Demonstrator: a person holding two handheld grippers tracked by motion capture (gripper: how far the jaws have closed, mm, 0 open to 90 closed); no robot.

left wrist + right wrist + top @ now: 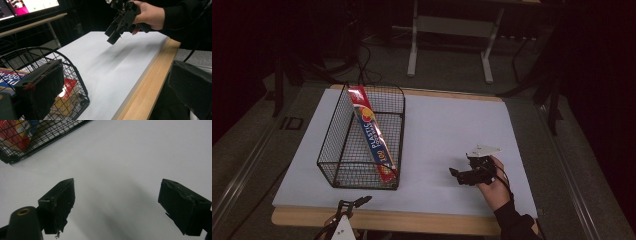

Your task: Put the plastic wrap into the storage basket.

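Item 1: wire basket (343, 145), black mesh, standing left of centre in the high view on the white top of the bench (447, 130). Its near corner shows at the lower left of the left claw view (75, 75) and at the upper left of the right claw view (37, 140).

Item 2: box of plastic food wrap (373, 135), long and narrow, red and blue with yellow print. It lies inside the basket, leaning slantwise, top end against the far rim and bottom end at the near right corner. Seen through the mesh in both claw views (67, 92) (15, 135).

Item 3: right claw (462, 175), held in a hand (494, 187) at the lower right of the high view, well apart from the basket. Jaws stand wide with nothing between them; only bare white bench surface lies under them.

Item 4: left claw (359, 201), at the bottom edge of the high view, just over the wooden front edge of the bench, near the basket's near side. Jaws wide, empty.

Step in hand, as judged: the box sits in the basket and neither claw holds anything, so this looks like a placing finished or a fresh reach about to start.

Next move, as judged: if the box is to be lifted out, a claw must come over the rim and close across its narrow faces, clear of the mesh.
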